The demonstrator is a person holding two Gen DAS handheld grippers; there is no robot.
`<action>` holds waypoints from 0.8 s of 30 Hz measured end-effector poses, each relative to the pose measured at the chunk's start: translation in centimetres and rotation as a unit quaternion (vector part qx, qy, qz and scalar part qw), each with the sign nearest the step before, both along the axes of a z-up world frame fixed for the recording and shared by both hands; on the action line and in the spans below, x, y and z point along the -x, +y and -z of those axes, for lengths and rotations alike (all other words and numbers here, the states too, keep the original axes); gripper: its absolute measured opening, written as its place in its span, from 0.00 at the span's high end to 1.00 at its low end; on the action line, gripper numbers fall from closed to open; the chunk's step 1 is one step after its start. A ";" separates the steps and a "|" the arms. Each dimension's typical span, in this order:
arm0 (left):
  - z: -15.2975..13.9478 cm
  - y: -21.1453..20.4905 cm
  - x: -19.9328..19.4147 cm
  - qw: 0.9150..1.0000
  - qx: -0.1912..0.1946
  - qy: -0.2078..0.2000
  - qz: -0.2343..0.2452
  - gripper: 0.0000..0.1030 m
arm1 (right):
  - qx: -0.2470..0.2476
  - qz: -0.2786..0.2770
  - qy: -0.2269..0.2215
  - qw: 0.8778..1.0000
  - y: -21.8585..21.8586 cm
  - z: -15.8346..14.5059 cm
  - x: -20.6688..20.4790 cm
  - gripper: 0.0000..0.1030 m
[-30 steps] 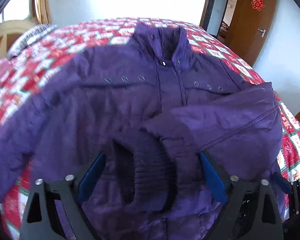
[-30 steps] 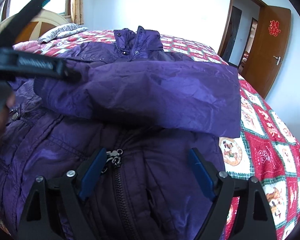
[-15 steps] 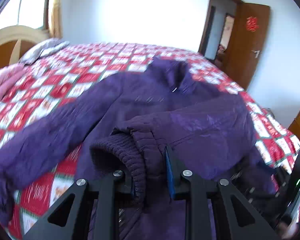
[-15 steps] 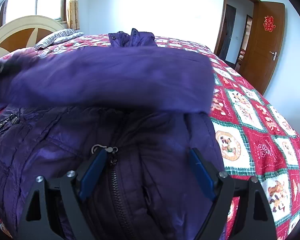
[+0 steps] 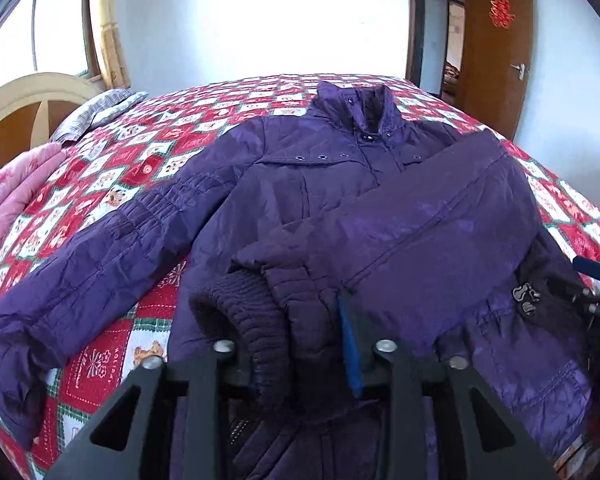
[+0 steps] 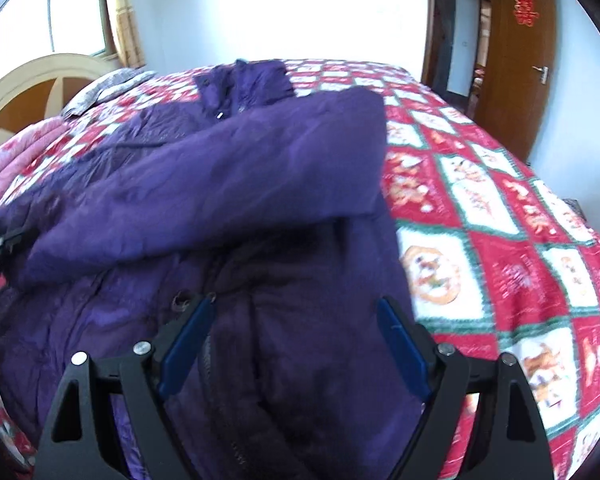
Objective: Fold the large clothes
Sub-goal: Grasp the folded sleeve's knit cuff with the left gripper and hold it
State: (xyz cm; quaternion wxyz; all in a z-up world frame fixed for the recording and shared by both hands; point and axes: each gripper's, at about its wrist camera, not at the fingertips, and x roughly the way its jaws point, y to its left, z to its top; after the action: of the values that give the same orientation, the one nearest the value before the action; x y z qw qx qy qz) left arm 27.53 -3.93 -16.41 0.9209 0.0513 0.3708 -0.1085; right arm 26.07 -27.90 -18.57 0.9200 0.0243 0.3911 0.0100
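A purple padded jacket (image 5: 300,184) lies front up on the bed, collar (image 5: 356,108) at the far end. Its right sleeve (image 5: 440,216) is folded across the chest. My left gripper (image 5: 300,344) is shut on that sleeve's ribbed knit cuff (image 5: 252,320), held low over the jacket's lower front. The other sleeve (image 5: 100,248) lies spread out to the left. In the right wrist view my right gripper (image 6: 296,340) is open over the jacket's hem (image 6: 300,360) beside the zipper (image 6: 212,360), touching nothing. The folded sleeve (image 6: 228,184) lies just beyond it.
The bed is covered by a red, white and green patchwork quilt (image 5: 172,144) (image 6: 500,248). A pink blanket (image 5: 16,184) and a striped pillow (image 5: 100,112) lie by the headboard (image 5: 28,100) at left. A brown door (image 5: 500,48) stands at right.
My left gripper shut on the knit cuff, then carried it slightly left with the sleeve over the chest. My right gripper stayed open and moved closer to the hem.
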 end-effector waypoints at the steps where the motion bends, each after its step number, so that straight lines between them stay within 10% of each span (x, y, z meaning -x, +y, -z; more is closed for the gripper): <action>1: -0.4 0.3 0.0 1.000 0.007 -0.002 -0.004 0.59 | 0.000 0.004 0.001 1.000 -0.3 -0.5 -0.3 0.16; 5: -2.8 2.3 1.3 0.997 0.040 -0.041 -0.048 0.31 | -0.001 0.027 -0.011 1.000 -1.7 -2.6 -1.1 0.16; 10: -6.1 2.8 1.9 0.990 0.050 -0.111 -0.072 0.28 | 0.007 0.043 -0.033 0.999 -2.3 -4.3 -3.6 0.16; 18: -1.4 -2.6 -3.5 0.998 -0.042 -0.027 -0.040 0.18 | -0.007 0.022 0.033 0.999 -1.4 0.0 -10.1 0.24; 24: 3.4 -1.1 -4.9 0.997 -0.022 0.051 -0.059 0.15 | 0.003 0.011 0.064 0.998 -1.8 2.3 -9.9 0.22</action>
State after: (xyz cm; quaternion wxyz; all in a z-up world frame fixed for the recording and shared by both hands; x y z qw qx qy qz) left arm 32.41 -5.03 -19.80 0.9043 0.0440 0.4220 -0.0478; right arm 35.92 -29.67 -20.84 0.8933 0.0263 0.4487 -0.0025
